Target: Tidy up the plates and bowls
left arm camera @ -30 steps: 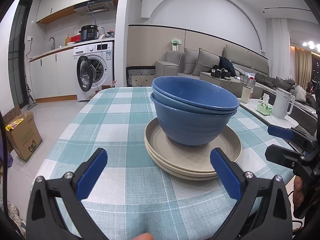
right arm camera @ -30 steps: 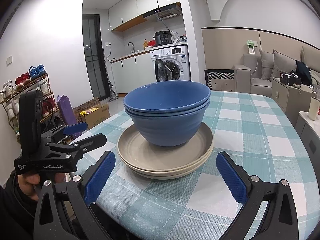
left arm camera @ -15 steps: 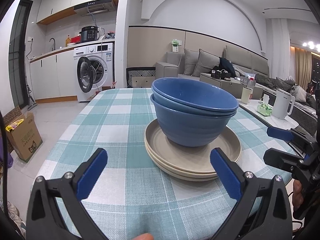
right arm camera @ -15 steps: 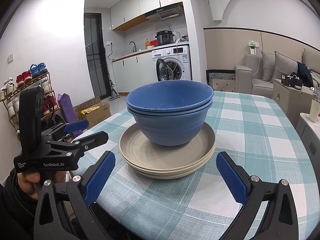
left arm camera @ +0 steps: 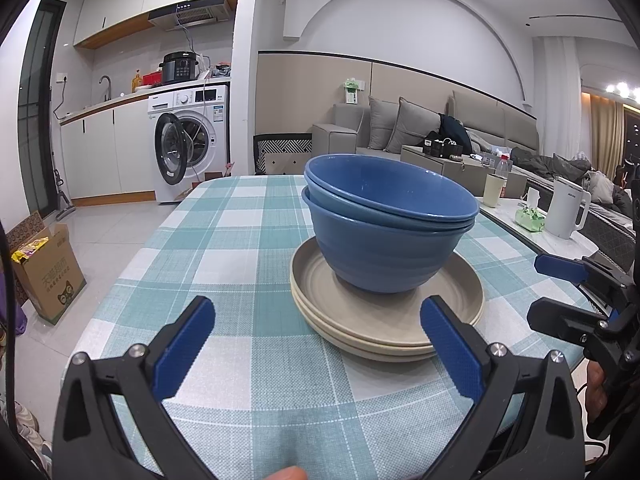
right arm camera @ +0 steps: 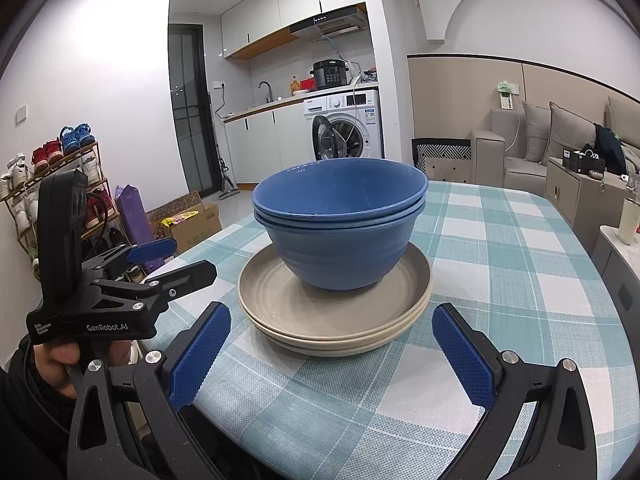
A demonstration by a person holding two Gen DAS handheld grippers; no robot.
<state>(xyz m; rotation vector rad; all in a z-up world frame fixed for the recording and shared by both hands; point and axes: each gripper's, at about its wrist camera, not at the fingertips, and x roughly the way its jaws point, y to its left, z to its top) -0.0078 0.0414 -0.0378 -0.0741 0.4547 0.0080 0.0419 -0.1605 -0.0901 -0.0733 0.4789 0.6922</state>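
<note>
Two nested blue bowls (left arm camera: 384, 232) (right arm camera: 340, 224) stand inside two stacked beige plates (left arm camera: 360, 320) (right arm camera: 280, 308) on a teal checked tablecloth. My left gripper (left arm camera: 318, 350) is open near the table's front edge, its blue pads short of the plates and empty. My right gripper (right arm camera: 330, 354) is open too, facing the same stack from another side with nothing between its pads. Each gripper shows in the other's view, held by a hand: the right one (left arm camera: 560, 292) at the table's right edge, the left one (right arm camera: 168, 260) at its left edge.
The table (left arm camera: 224, 240) stretches away behind the stack. A side counter (left arm camera: 532, 236) holds a white kettle (left arm camera: 566, 212) and a cup. On the floor to the left are a cardboard box (left arm camera: 44, 272) and a shoe rack (right arm camera: 60, 192); a washing machine (left arm camera: 188, 152) stands beyond.
Both grippers have drifted slightly back and up from the stack. The bowls and plates have not moved, and both grippers stay open.
</note>
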